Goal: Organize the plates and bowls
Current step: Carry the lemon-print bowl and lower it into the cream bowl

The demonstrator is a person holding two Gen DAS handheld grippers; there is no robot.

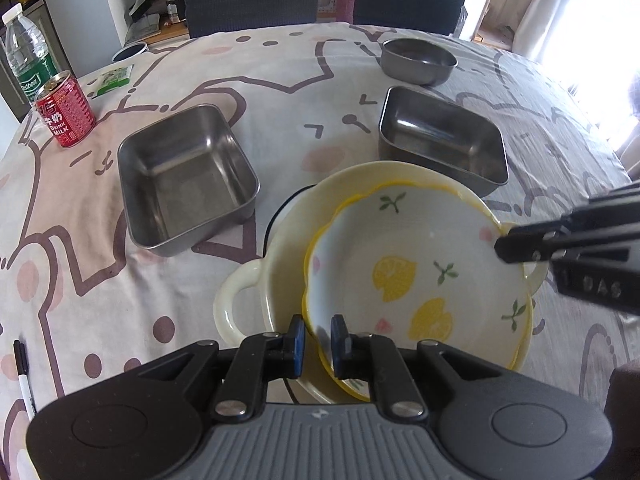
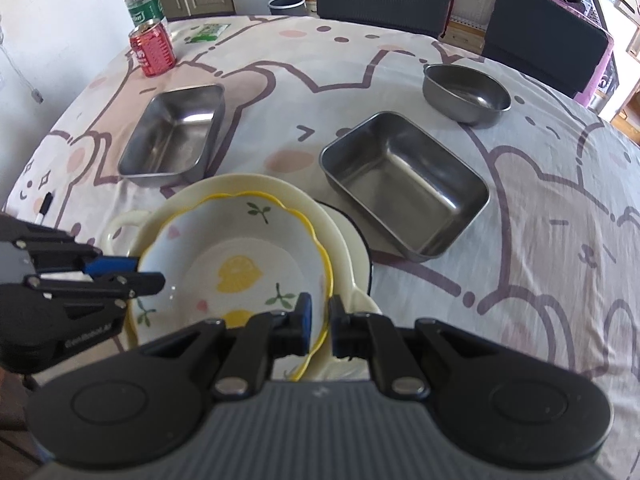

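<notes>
A white lemon-print bowl (image 1: 416, 264) with a wavy yellow rim sits inside a cream two-handled bowl (image 1: 248, 304), which rests on a white plate with a dark rim (image 2: 360, 236). My left gripper (image 1: 318, 338) is shut on the lemon bowl's near rim. My right gripper (image 2: 318, 322) is shut on its opposite rim, and shows in the left wrist view (image 1: 516, 246). The left gripper shows in the right wrist view (image 2: 136, 272). The lemon bowl (image 2: 240, 264) is held from both sides.
Two rectangular steel pans (image 1: 188, 176) (image 1: 440, 136) and an oval steel bowl (image 1: 418, 60) stand farther back on the cartoon tablecloth. A red can (image 1: 66, 110), a water bottle (image 1: 26, 56), a green packet (image 1: 114, 78) and a marker (image 1: 22, 376) lie at the left. Chairs stand behind.
</notes>
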